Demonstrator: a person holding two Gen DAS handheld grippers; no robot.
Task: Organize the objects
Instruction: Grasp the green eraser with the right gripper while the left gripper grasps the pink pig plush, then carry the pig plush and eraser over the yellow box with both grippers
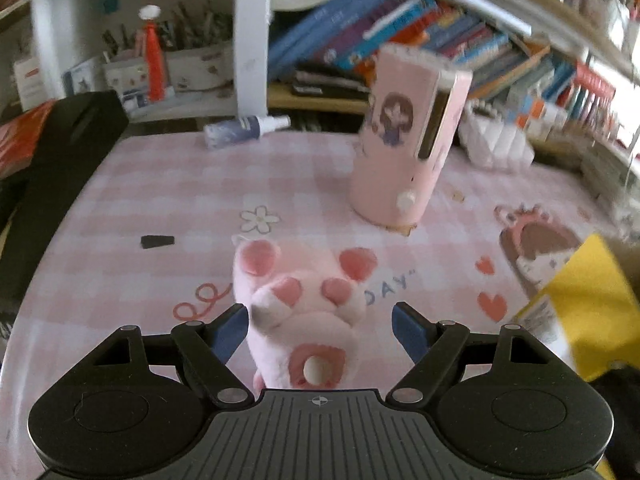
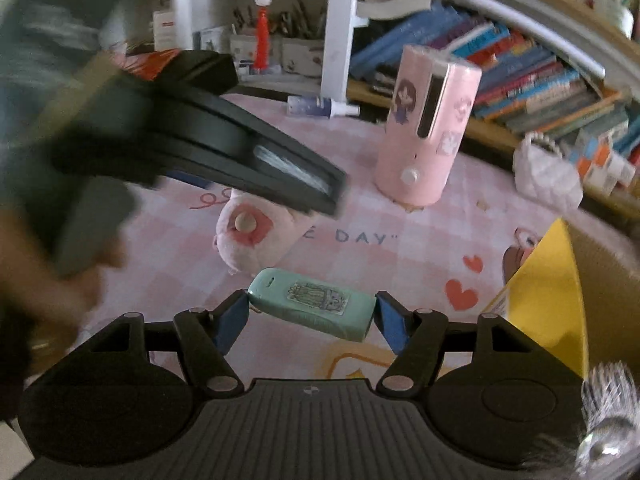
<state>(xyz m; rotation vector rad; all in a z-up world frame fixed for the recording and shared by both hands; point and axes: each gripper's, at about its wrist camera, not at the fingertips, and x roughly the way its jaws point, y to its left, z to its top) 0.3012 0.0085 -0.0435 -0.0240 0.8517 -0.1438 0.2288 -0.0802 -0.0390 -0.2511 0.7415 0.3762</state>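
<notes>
A pink plush toy (image 1: 300, 312) with darker pink paw pads lies on the pink checked tablecloth (image 1: 160, 184). It sits between the fingers of my left gripper (image 1: 322, 328), which stands open; the right finger is clear of the plush. In the right wrist view my right gripper (image 2: 310, 316) is shut on a mint-green oblong case (image 2: 312, 308) and holds it by its two ends above the cloth. That view also shows the left gripper's blurred black housing (image 2: 240, 148) over the plush (image 2: 248, 236), with a hand (image 2: 60, 280) behind it.
A tall pink cylinder (image 1: 404, 140) stands upright behind the plush. A yellow box (image 1: 580, 312) is at the right edge, a black box (image 1: 60, 160) at the left. A spray bottle (image 1: 244, 128) lies at the back. A small black piece (image 1: 158, 241) lies left. Bookshelves line the rear.
</notes>
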